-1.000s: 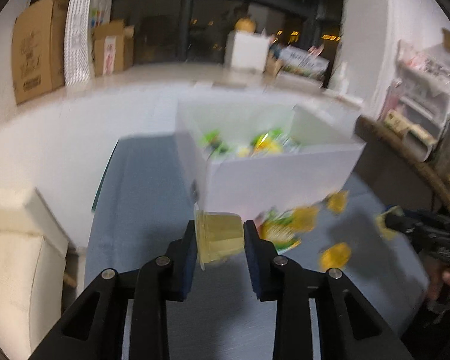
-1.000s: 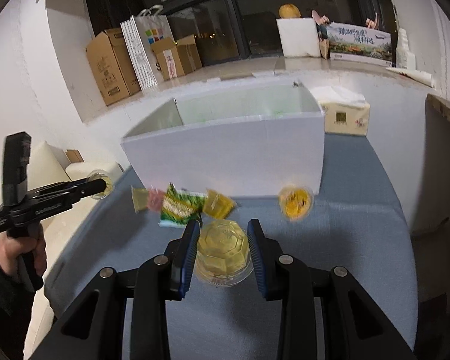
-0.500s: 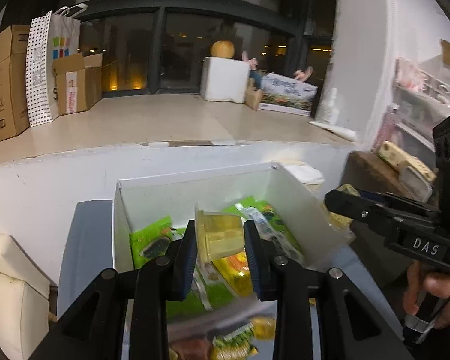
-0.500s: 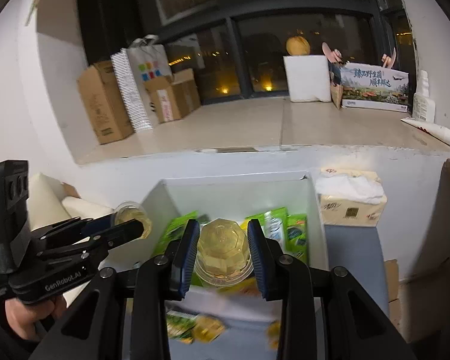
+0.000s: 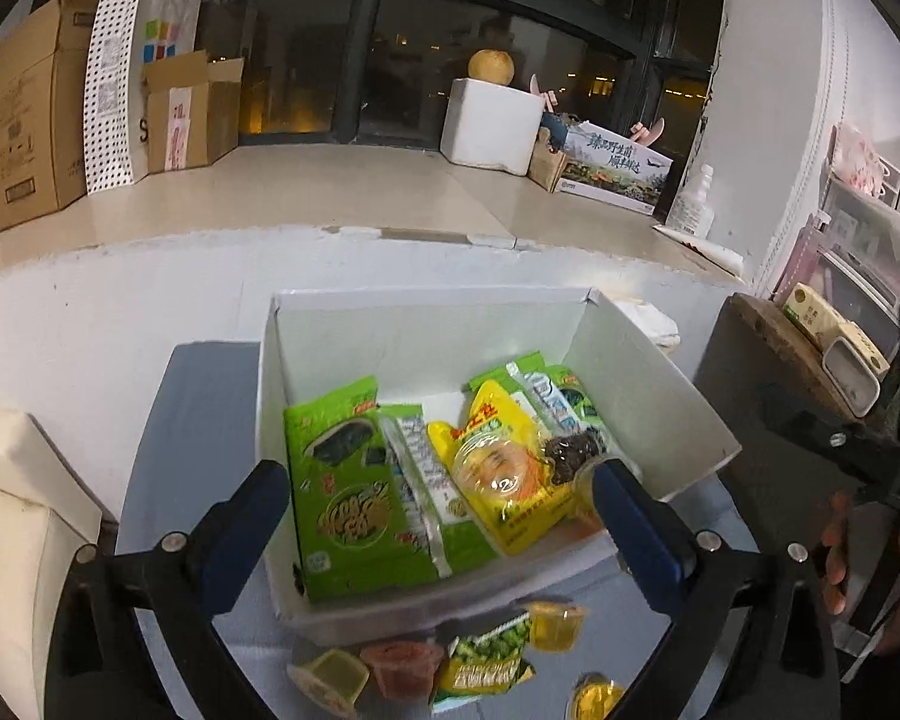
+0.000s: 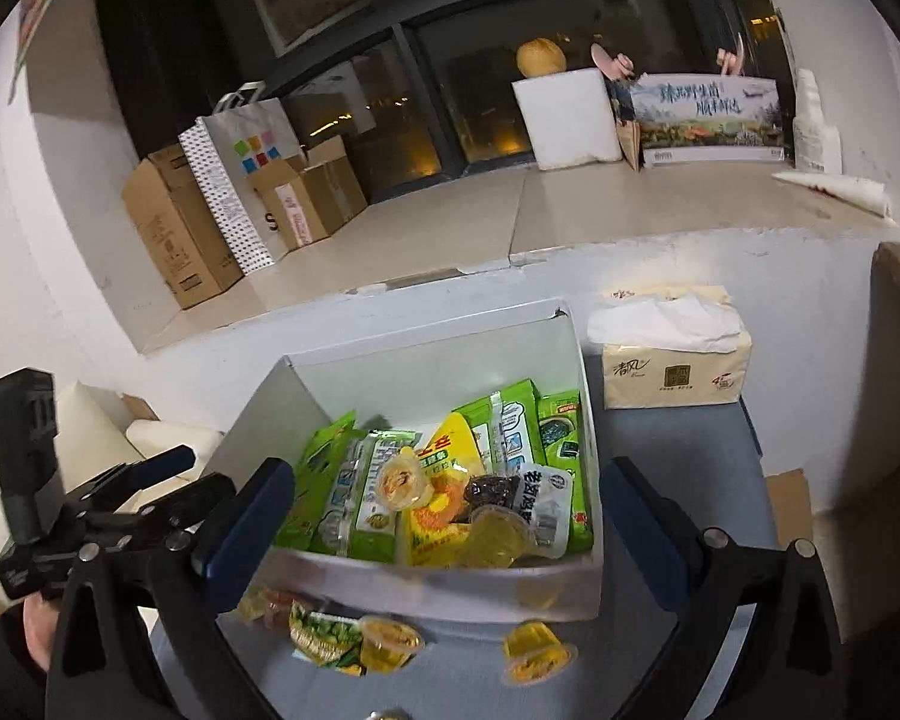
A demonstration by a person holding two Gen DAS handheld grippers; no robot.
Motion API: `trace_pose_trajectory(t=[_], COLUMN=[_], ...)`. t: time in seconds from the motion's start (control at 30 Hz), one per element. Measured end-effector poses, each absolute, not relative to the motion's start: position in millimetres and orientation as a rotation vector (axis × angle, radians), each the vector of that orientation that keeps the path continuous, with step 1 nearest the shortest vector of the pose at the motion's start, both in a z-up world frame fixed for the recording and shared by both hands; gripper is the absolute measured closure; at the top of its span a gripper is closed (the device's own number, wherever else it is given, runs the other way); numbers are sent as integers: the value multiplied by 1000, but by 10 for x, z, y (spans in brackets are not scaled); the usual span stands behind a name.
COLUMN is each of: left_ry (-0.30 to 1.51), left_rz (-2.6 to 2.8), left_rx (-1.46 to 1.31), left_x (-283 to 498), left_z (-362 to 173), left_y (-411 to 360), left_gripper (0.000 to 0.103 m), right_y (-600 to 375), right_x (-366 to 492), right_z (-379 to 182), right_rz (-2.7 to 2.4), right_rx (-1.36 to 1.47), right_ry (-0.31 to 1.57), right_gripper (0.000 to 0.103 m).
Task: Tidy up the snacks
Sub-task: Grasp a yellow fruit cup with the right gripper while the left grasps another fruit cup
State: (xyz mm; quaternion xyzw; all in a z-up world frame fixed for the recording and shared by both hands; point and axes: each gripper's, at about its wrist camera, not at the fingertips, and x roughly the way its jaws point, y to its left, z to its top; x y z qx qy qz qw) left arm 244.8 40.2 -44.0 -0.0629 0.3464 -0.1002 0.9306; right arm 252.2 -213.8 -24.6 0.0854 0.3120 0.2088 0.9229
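A white box (image 5: 342, 600) (image 6: 426, 591) on the blue table holds green and yellow snack packets. Two yellow jelly cups lie in it on the packets: one (image 5: 498, 474) (image 6: 402, 480) near the middle, one (image 6: 498, 537) at the near right. My left gripper (image 5: 438, 516) is open and empty above the box's near side. My right gripper (image 6: 447, 516) is open and empty above the same side. Loose jelly cups (image 5: 555, 624) (image 6: 537, 657) and a small green packet (image 5: 486, 666) (image 6: 324, 639) lie on the table in front of the box.
A tissue pack (image 6: 675, 369) stands right of the box. A cream cushion (image 5: 18, 510) is to the left. A wooden stand (image 5: 774, 360) is at the right. Cardboard boxes (image 5: 36, 120) and a bag sit on the ledge behind.
Both grippers have opened over the box and let go of their jelly cups, which now lie in the box. Before that, both had risen from the table to above the box.
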Motion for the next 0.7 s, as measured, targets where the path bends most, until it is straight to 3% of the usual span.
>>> trace_pose_trajectory(t=[0.3,0.5,0.7], left_ry=[683,700,708], left_rz=[-218,-214,-206], left_rx=[-140,-192,-181], left_x=[1674,971,638], left_z=[-490,-748,-911], left_y=[556,589,571], left_gripper=[0,0,0], right_y=[-2269,-2288,-2256], right_x=[1731,1200,1252], right_z=[-236,-695,-1194], right_rz=[472,411,398], right_rx=[161,139,172], right_ry=[565,566,712], right_gripper=[0,0,0])
